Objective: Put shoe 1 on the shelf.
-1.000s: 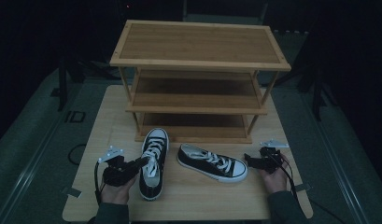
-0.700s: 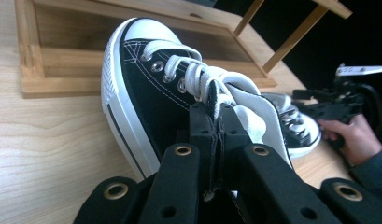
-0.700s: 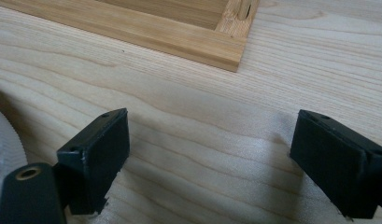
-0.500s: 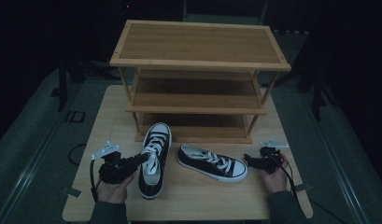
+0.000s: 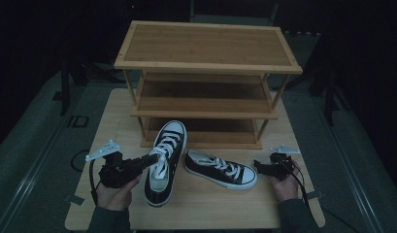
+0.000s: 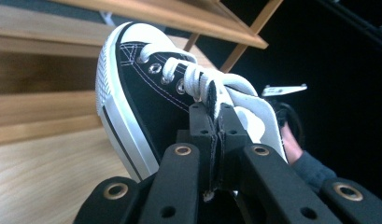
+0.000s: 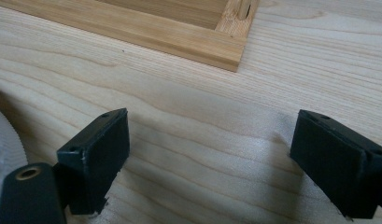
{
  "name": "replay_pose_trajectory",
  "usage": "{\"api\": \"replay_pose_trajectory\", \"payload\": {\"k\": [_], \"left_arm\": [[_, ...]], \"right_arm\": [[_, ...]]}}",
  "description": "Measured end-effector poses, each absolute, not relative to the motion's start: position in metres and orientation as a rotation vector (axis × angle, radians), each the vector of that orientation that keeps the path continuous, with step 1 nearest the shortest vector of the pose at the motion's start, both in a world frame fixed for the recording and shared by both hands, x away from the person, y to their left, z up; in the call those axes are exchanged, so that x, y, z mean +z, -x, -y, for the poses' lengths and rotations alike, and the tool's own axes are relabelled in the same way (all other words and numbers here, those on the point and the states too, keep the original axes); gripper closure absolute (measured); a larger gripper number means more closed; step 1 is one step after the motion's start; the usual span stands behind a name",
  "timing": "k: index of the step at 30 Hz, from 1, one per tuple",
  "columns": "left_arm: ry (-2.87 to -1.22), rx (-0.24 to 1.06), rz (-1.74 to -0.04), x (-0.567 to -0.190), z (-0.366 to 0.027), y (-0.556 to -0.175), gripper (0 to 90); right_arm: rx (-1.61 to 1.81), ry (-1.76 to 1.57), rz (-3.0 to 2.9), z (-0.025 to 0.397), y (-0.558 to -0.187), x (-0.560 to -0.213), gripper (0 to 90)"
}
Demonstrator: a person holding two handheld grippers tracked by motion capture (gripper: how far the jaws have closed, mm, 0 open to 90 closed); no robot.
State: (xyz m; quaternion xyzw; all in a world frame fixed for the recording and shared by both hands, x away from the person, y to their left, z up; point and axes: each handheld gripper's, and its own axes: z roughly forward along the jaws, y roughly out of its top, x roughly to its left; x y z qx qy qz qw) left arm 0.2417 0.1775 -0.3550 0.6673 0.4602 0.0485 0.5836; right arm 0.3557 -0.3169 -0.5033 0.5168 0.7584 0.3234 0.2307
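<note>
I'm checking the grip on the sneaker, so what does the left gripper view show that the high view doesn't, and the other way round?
Left gripper view: the left tool has its jaws pressed shut on the tongue and laces of the left sneaker, close up.

High view: the whole three-tier wooden shoe rack, the second sneaker lying on the table, and the right tool beside its toe.

Both: the gripped sneaker with its toe towards the rack, and the person's right hand beyond it.
</note>
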Motion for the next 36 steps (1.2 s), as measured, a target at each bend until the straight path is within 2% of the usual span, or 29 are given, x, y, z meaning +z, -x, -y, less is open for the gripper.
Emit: {"api": "replay_pose_trajectory", "payload": {"k": [16,36], "left_arm": [[-1.511,0.162,-1.009,-0.321,-0.159,-0.267,88.2],[-1.408,0.338,-1.059,-0.313,-0.133,-0.351,88.2]], "right_arm": [[0.890,-1.420,-2.085,0.317,-0.356,-0.503,11.4],[0.889,-1.420,-2.086,0.317,-0.356,-0.503,11.3]]}}
